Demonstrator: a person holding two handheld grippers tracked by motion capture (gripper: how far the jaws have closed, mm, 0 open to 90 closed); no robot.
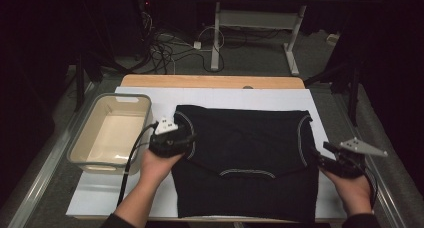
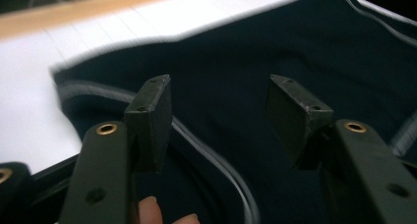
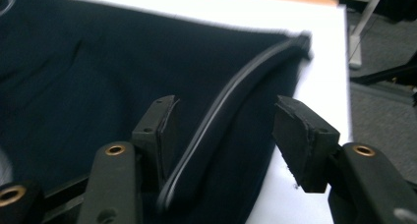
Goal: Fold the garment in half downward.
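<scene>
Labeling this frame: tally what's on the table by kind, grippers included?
Black garment: 1
Beige bin: 1
White mat: 1
Grippers: 2, left gripper and right gripper, both with jaws open over the garment's side edges
Total: 5

A light wooden desk (image 1: 210, 81) carries the work, its bare top showing as a strip along the far edge. A white rectangular sheet (image 1: 235, 95) covers nearly all the rest of it. On the sheet lies a black knitted garment with white-stitched trim (image 1: 250, 153), spread flat and reaching the near edge. To its left, on the sheet's left edge, stands a beige rectangular plastic tub (image 1: 111, 133), just beside the garment.
</scene>
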